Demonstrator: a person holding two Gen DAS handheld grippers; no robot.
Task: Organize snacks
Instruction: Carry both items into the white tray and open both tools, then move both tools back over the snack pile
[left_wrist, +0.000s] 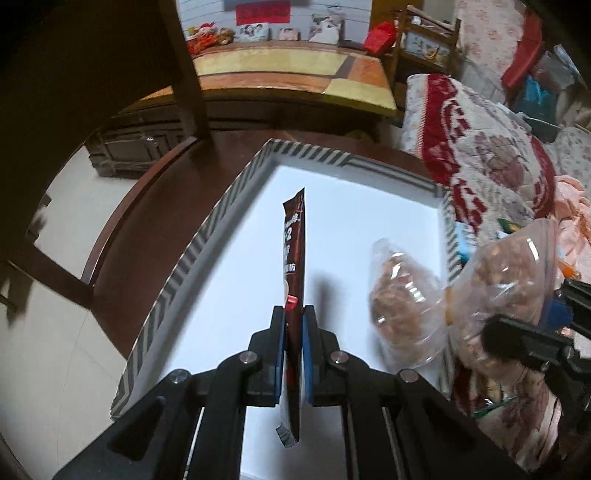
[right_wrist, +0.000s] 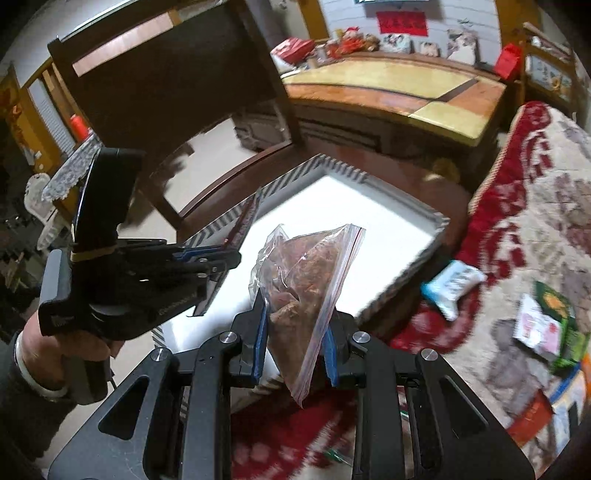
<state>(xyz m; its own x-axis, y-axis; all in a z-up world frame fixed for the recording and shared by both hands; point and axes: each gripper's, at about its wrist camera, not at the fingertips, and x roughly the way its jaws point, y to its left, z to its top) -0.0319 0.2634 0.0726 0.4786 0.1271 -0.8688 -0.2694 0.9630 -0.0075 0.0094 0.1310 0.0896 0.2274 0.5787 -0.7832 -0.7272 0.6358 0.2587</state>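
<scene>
1. Between your left gripper's (left_wrist: 294, 332) pads sits a brown sachet (left_wrist: 294, 251), pinched flat near its lower end; its long axis runs straight ahead of the fingers, the far tip over the white floor of the box (left_wrist: 207, 240).
2. Your right gripper (right_wrist: 295, 332) is clamped on a clear zip bag (right_wrist: 306, 273) of brown snack pieces, gripped at its lower corner, the zip edge slanting up and to the right.
3. Just ahead of and below both grippers lies the box with the striped rim. A second clear bag (left_wrist: 402, 299) already rests inside, off to the right of the left gripper.
4. The left gripper looks nearer to a release: the sachet hangs over bare floor with open room to its left and ahead.
5. The right gripper's bag seems to be near the box's right wall; you'd likely need to clear that rim before lowering.
6. Further right of it, loose packets (right_wrist: 452, 284) lie on the red-patterned blanket (right_wrist: 524, 236), still to be gathered.
</scene>
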